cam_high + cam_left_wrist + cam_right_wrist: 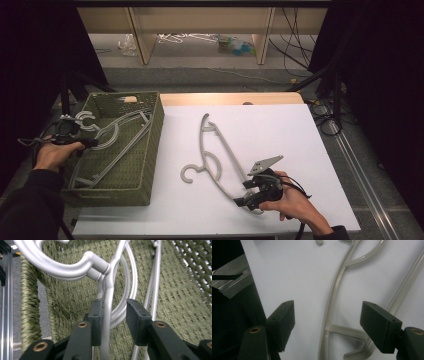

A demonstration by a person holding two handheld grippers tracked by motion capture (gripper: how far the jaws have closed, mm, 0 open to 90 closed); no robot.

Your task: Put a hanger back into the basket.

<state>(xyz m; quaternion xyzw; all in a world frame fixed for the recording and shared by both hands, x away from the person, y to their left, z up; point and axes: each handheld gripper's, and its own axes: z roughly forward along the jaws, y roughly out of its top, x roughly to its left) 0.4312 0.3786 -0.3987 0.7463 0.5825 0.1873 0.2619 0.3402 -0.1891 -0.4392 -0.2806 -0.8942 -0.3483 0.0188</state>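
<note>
Right gripper (327,322): jaws spread wide, straddling the lower end of the grey plastic hanger (215,155) lying flat on the white counter (280,130). Likely light, stiff, slick; best pinched on a thin side bar; long axis diagonal, hook toward the basket (150,150). Left gripper (113,317): jaws parted around a basketed hanger's (107,290) stem.

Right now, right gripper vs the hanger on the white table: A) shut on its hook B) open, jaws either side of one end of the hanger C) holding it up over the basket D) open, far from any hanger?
B: in the right gripper view the right gripper has its jaws wide apart, with the end of the hanger lying flat on the white table between them, not clamped.
</note>
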